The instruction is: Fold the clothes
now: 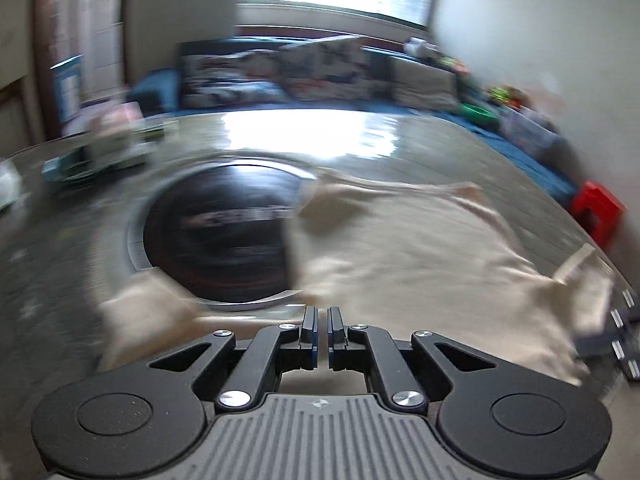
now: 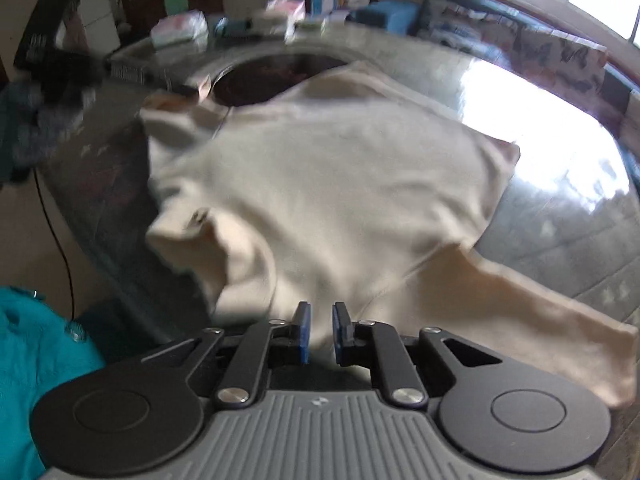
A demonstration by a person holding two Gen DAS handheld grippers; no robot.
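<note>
A cream long-sleeved top [image 2: 328,184] lies spread on a round glass table [image 2: 560,216], one sleeve [image 2: 540,312] stretching toward the near right edge. In the left wrist view the top [image 1: 400,256] lies to the right and ahead, blurred by motion. My left gripper [image 1: 322,312] has its jaws nearly together with a thin gap and nothing visibly between them, low over the near cloth edge. My right gripper [image 2: 321,312] has a narrow gap between its blue pads and hovers above the top's near edge, holding nothing. The right gripper's side [image 1: 624,344] shows at the far right.
A dark round table base [image 1: 224,232] shows through the glass. Boxes and packets [image 2: 248,20] crowd the far table edge. A dark cloth heap [image 2: 44,112] lies left, teal fabric [image 2: 32,360] near left. A red stool [image 1: 598,208] and a blue sofa [image 1: 280,76] stand beyond.
</note>
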